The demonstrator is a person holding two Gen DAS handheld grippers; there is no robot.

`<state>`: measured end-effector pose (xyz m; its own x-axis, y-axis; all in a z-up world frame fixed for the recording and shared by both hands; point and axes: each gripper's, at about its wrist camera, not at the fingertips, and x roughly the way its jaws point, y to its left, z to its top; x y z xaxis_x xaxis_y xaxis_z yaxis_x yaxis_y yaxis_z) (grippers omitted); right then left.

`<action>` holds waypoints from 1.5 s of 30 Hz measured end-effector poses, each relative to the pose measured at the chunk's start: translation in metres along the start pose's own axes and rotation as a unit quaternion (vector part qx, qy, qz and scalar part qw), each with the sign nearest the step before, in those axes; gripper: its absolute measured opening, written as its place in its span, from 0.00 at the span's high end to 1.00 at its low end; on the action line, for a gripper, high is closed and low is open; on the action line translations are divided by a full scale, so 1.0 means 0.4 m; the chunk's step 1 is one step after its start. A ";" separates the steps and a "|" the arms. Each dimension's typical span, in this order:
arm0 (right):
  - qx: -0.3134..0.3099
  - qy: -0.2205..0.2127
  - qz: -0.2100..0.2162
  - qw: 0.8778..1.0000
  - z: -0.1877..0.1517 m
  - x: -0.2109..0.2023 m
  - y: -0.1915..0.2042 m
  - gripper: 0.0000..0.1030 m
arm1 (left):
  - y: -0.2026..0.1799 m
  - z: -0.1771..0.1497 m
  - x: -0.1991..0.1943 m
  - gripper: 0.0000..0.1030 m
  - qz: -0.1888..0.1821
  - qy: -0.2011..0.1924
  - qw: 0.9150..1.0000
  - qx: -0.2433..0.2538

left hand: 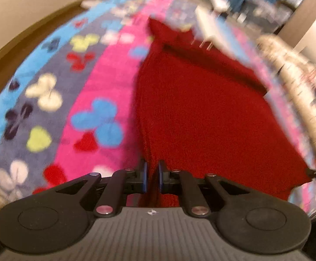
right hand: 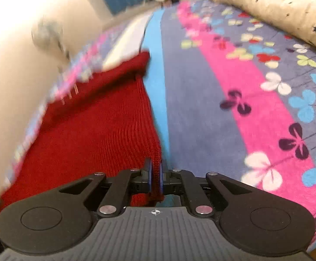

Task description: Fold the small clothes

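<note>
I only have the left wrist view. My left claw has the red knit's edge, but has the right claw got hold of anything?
Observer: Yes. The right claw is shut on the red knit garment, pinching its near corner edge.
Operator: What lies to the right of that corner?
Observer: A light blue stripe of the butterfly blanket runs right alongside the garment's edge.
Operator: Anything else on the bed on that side?
Observer: A cream quilt with dark stars is bunched at the far right.
</note>
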<state>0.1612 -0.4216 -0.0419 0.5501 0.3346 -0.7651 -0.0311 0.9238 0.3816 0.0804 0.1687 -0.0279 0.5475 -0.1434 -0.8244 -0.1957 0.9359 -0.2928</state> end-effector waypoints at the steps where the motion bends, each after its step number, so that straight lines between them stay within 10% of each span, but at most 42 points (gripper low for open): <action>1: -0.003 0.020 -0.004 1.000 -0.003 0.019 0.002 0.94 | 0.000 0.000 0.018 0.90 0.013 0.019 1.000 -0.001; 9: -0.009 0.056 -0.034 0.998 -0.008 0.076 0.017 0.71 | 0.001 0.005 0.050 0.78 0.035 0.041 0.999 -0.007; 19: -0.027 0.065 -0.036 0.997 -0.013 0.113 0.028 0.72 | -0.009 -0.011 0.072 0.75 0.045 0.048 0.998 0.013; 27: -0.051 0.044 -0.014 0.998 -0.013 0.091 0.056 0.94 | -0.032 -0.008 0.054 0.89 0.053 0.023 0.997 0.053; 45: -0.046 0.053 -0.017 0.997 -0.015 0.101 0.052 0.86 | -0.029 -0.009 0.073 0.76 0.059 0.043 0.996 0.045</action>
<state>0.1778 -0.3876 -0.0679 0.4605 0.3154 -0.8297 -0.0931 0.9467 0.3082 0.0960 0.1526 -0.0504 0.4528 -0.0542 -0.8900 -0.1786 0.9724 -0.1500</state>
